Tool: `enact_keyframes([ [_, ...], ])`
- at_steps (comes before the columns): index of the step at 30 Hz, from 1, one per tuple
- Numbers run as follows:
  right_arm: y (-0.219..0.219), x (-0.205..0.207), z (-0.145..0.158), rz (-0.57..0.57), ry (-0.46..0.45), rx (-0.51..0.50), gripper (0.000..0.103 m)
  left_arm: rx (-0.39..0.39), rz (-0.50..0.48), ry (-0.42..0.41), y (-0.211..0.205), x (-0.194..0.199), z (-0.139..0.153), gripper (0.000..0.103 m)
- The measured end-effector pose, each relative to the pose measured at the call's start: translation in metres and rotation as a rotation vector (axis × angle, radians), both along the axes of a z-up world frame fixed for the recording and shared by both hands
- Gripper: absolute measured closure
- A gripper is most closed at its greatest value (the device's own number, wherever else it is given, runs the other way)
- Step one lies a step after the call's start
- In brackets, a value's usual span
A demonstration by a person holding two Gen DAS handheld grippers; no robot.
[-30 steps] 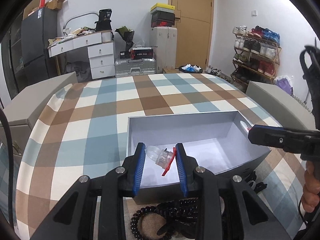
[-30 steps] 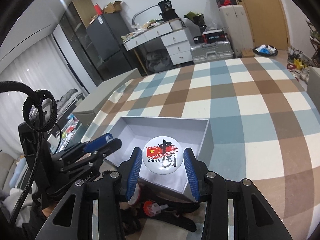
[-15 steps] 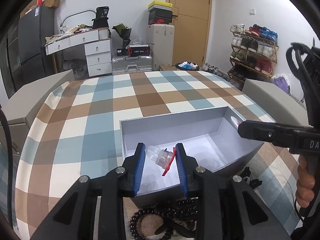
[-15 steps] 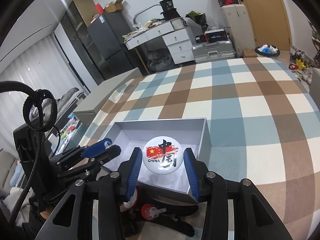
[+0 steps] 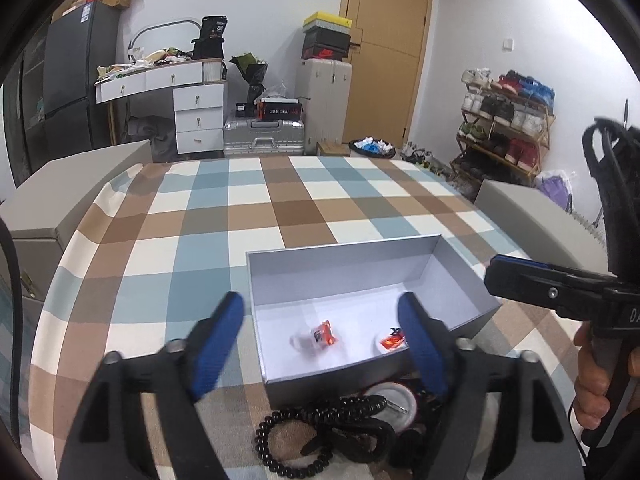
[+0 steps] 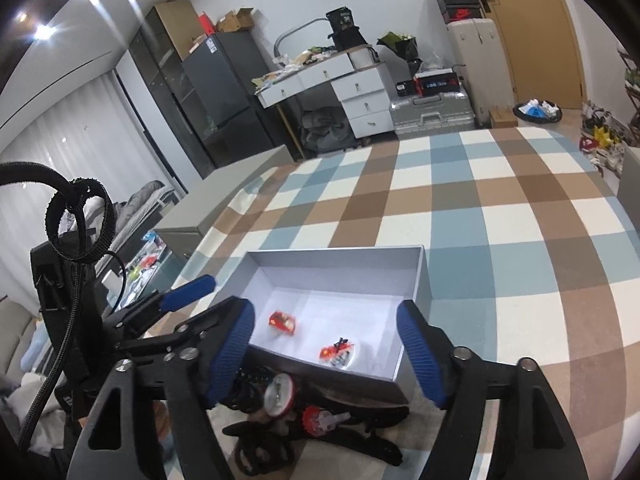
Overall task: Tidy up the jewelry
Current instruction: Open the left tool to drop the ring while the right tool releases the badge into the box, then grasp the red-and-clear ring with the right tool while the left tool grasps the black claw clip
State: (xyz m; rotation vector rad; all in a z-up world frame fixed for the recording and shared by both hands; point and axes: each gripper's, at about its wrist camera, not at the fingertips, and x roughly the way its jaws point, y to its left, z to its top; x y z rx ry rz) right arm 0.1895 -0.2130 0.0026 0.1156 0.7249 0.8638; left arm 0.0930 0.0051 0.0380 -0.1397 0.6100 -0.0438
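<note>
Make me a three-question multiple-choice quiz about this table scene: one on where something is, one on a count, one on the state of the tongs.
1. Where does the string of black beads lie?
A. inside the grey box
B. on the checked cloth in front of the box
C. on the white desk

2. How many small items lie inside the open grey cardboard box?
A. none
B. two
C. five

3. How are the left tongs and right tongs?
A. both opening, nothing gripped
B. both clamped on a badge
C. left gripping the box wall

Answers: 1 B, the beads sit on the checked tablecloth by the box's near wall. 2 B, a clear-and-red piece and a round white badge with red print. 3 A, both pairs of blue pads stand wide apart, opening, with the items lying loose below.
</note>
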Motion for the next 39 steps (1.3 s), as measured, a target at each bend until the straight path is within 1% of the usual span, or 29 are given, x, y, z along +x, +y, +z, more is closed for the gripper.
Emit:
enact_keyframes([
  [1,-0.003,-0.002,0.002,-0.003,-0.005,-0.005,0.005,-0.009,0.002,-0.003,0.001,-0.004,0.002,0.017],
  [2,-0.006,-0.004,0.003,-0.008,-0.009,-0.013,0.0,-0.01,0.009,-0.001,0.003,-0.008,0.004,0.014],
  [4,-0.012,-0.008,0.006,-0.019,-0.019,-0.038,0.0,-0.01,0.038,-0.009,0.005,-0.016,0.005,0.001],
  [7,-0.022,-0.011,0.007,-0.039,-0.038,-0.053,0.0,-0.029,0.044,-0.027,0.008,-0.027,0.003,0.001],
  [9,-0.028,-0.012,0.006,-0.051,-0.046,-0.053,0.0,-0.01,0.053,-0.012,0.009,-0.026,0.001,0.001],
  [10,-0.031,-0.013,0.005,-0.058,-0.043,-0.06,0.0,0.002,0.065,-0.005,0.009,-0.027,-0.001,0.001],
  [14,-0.035,-0.011,-0.009,-0.053,-0.007,-0.088,0.0,0.002,0.06,0.035,0.009,-0.031,-0.011,0.001],
  [17,-0.031,-0.006,-0.019,-0.043,0.026,-0.139,0.0,0.012,0.06,0.034,0.008,-0.037,-0.013,0.001],
  [19,-0.028,-0.006,-0.026,-0.038,0.04,-0.177,0.0,0.012,0.042,0.051,0.007,-0.034,-0.016,0.001],
  [20,-0.026,-0.007,-0.028,-0.022,0.04,-0.19,0.0,0.027,0.035,0.072,0.005,-0.031,-0.018,0.001],
  [23,-0.022,-0.01,-0.033,0.0,0.032,-0.217,0.0,0.057,0.039,0.07,0.003,-0.033,-0.02,0.001],
  [24,-0.018,-0.012,-0.034,0.022,0.032,-0.227,0.002,0.059,0.036,0.071,0.002,-0.034,-0.021,0.001],
  [25,-0.015,-0.015,-0.035,0.044,0.029,-0.234,0.008,0.054,0.03,0.076,0.002,-0.033,-0.022,0.001],
  [27,-0.008,-0.019,-0.038,0.076,0.026,-0.252,0.01,0.048,0.021,0.084,0.001,-0.034,-0.023,0.001],
  [29,-0.002,-0.023,-0.041,0.103,0.021,-0.262,0.017,0.057,0.015,0.09,-0.001,-0.035,-0.024,0.001],
  [30,0.001,-0.025,-0.043,0.122,0.024,-0.266,0.023,0.069,0.011,0.093,-0.003,-0.035,-0.024,0.001],
  [31,0.004,-0.027,-0.045,0.14,0.03,-0.271,0.033,0.079,0.007,0.095,-0.004,-0.035,-0.025,0.001],
  [33,0.008,-0.03,-0.047,0.163,0.035,-0.27,0.041,0.086,0.007,0.096,-0.005,-0.035,-0.026,0.001],
  [35,0.01,-0.031,-0.047,0.164,0.029,-0.259,0.043,0.081,0.011,0.101,-0.004,-0.035,-0.026,0.001],
  [37,0.012,-0.031,-0.049,0.172,0.037,-0.258,0.051,0.076,0.014,0.106,-0.003,-0.036,-0.027,0.001],
  [39,0.013,-0.031,-0.049,0.169,0.035,-0.261,0.052,0.069,0.011,0.105,-0.001,-0.036,-0.026,0.001],
])
